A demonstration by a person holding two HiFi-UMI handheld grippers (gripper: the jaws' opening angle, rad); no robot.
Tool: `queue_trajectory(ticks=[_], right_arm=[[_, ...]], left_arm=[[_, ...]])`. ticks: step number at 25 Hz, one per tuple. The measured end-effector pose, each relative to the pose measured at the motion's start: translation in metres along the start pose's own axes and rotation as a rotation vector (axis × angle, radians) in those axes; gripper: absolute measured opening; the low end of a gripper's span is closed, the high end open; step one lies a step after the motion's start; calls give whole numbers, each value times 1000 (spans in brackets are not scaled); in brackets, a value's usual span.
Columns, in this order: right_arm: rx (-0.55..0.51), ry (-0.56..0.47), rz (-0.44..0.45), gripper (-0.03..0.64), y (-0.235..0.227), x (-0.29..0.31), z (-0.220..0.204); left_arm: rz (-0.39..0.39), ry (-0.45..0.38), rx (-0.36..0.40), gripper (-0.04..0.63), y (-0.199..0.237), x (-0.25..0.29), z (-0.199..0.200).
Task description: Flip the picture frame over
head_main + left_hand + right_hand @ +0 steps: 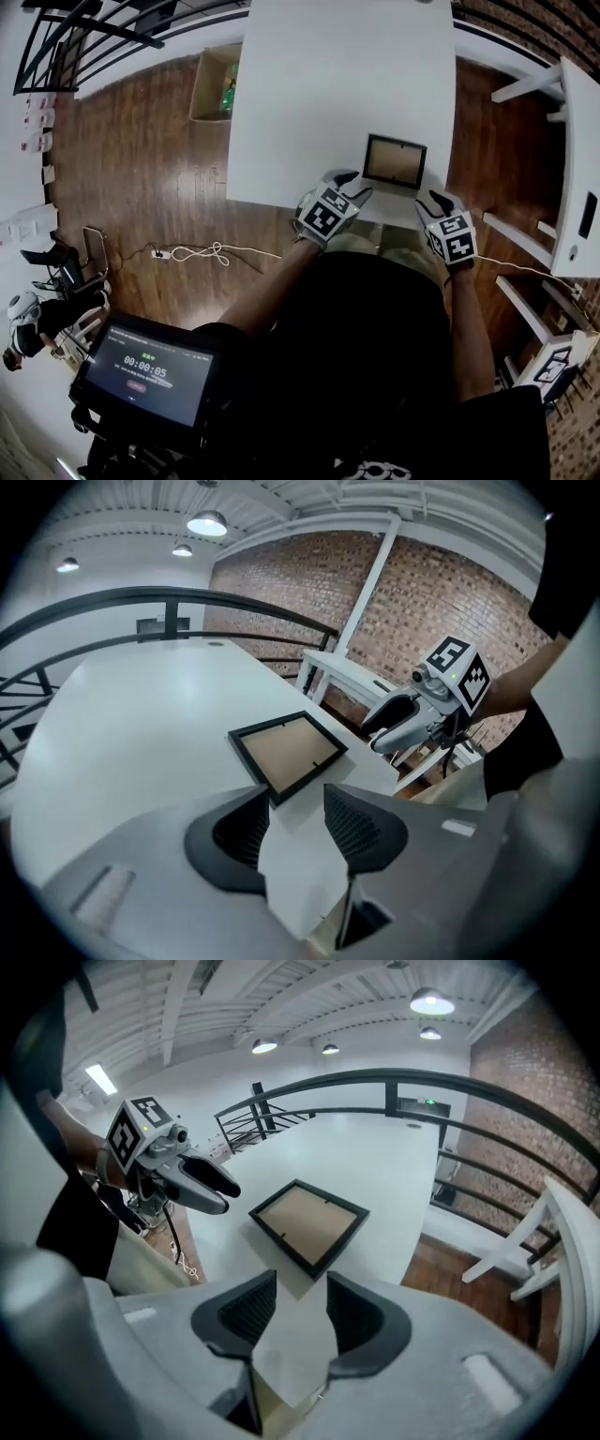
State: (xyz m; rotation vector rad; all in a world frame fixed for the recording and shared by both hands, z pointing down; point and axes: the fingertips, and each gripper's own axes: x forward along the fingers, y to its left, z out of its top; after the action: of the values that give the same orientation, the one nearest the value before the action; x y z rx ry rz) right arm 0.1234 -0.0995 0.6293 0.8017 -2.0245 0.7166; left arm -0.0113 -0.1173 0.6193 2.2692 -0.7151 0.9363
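Observation:
A black picture frame (395, 160) lies flat near the front edge of the white table (309, 94), its brown board side up with small tabs at the rim. My left gripper (349, 185) hangs just in front of the frame's left corner, open, with nothing between its fingers. My right gripper (436, 200) is off the frame's right front corner, also open and empty. In the left gripper view the frame (289, 752) lies just beyond the spread gripper (295, 803). The right gripper view shows the frame (309, 1223) ahead of its gripper (300, 1288). Neither gripper touches the frame.
A cardboard box (211, 84) stands on the wood floor left of the table. A white cable (202, 253) lies on the floor near the front left. White furniture (581, 169) stands at the right. A screen (150, 370) sits low on the left by the person.

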Motion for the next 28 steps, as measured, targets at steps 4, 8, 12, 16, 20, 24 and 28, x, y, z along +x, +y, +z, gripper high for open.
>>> queue_trajectory(ticks=[4,8,12,16,20,24,28], right_arm=[[12,47,37,170,2,16,-4],[34,64,70,173,4,27,-2],[45,69,92,173,-3,36,-5],[58,65,101,173,-3,40,-4],[61,71,109,173,-2,44,-6],[61,72,121,173,2,47,-6],[63,72,122,176,3,50,-5]], left_arm=[[9,70,-9,190,-1,13,-11],[19,124,-16,201,3,22,-17],[32,154,-27,202,10,38,-22],[30,176,-47,209,12,42,-27],[28,190,-45,209,12,43,-25],[20,208,-47,215,10,49,-29],[29,190,-52,213,13,51,-29]])
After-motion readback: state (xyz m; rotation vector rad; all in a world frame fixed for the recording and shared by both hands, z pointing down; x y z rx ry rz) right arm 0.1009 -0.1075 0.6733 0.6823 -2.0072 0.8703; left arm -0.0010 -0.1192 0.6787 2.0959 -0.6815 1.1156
